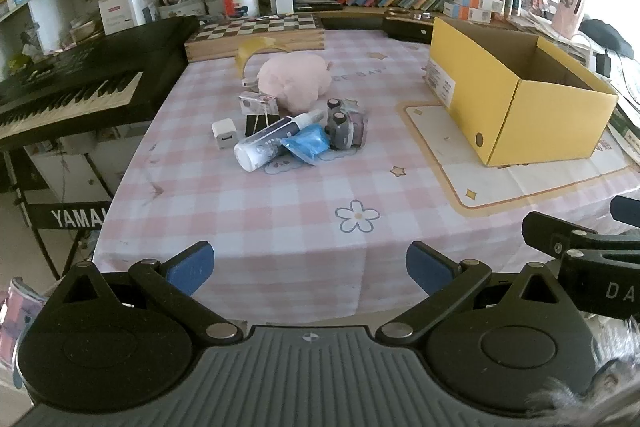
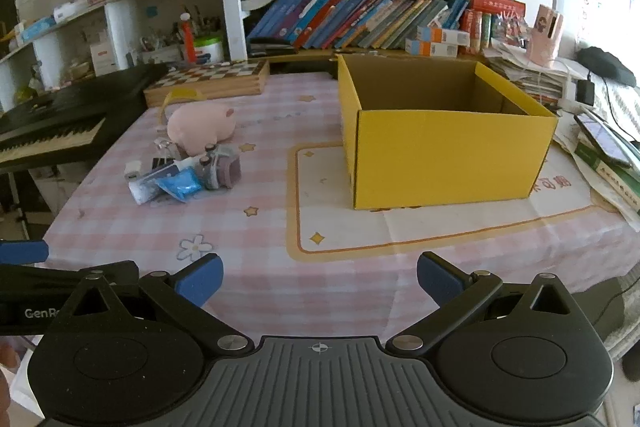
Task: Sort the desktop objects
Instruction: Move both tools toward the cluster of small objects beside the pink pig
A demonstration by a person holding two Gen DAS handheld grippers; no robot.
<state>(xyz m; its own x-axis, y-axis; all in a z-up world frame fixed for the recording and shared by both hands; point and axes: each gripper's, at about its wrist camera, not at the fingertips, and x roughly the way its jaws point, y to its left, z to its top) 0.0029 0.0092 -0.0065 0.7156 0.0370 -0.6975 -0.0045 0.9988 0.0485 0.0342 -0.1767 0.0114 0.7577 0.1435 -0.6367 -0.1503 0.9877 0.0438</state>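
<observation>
Blue-padded fingers of the left gripper point(image 1: 307, 269) stand wide and empty over the bench's near edge. The clutter, with the tube point(image 1: 276, 140), blue packet point(image 1: 307, 144), charger point(image 1: 225, 136) and pink plush point(image 1: 295, 83), sits mid-bench toward the left edge; the yellow box point(image 1: 516, 103) stands open by the right edge. A top item such as the tube looks the best first pick. From the right wrist, the right gripper point(image 2: 319, 279) is likewise wide and empty, facing the box point(image 2: 444, 155). A checked cloth point(image 2: 256, 267) covers the bench; a keyboard point(image 2: 52, 131) and bookshelves point(image 2: 360, 15) stand around.
</observation>
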